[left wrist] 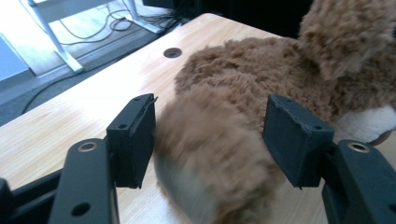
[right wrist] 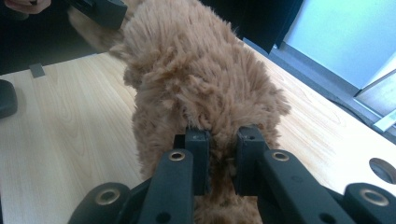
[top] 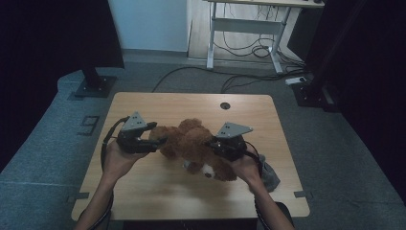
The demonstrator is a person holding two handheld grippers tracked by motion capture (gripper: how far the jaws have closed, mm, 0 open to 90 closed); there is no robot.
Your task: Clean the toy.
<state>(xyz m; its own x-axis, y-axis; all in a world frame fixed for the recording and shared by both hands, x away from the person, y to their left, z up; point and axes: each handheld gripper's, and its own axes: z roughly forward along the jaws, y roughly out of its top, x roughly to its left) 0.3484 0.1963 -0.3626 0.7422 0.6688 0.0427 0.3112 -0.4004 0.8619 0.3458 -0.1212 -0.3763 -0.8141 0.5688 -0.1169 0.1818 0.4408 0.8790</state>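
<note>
— Where's the teddy bear [top: 194, 143] lying?

— Mid-table [top: 143, 108], stretched across between both claws. The right claw [right wrist: 220, 154] is pinching its fur, jaws nearly closed.

— And the left claw [left wrist: 210, 135]?

— Gaping wide, straddling a limb at the bear's far end, not squeezing yet.

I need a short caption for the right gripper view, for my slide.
Right gripper pinching the brown plush toy above a wooden table.
</note>
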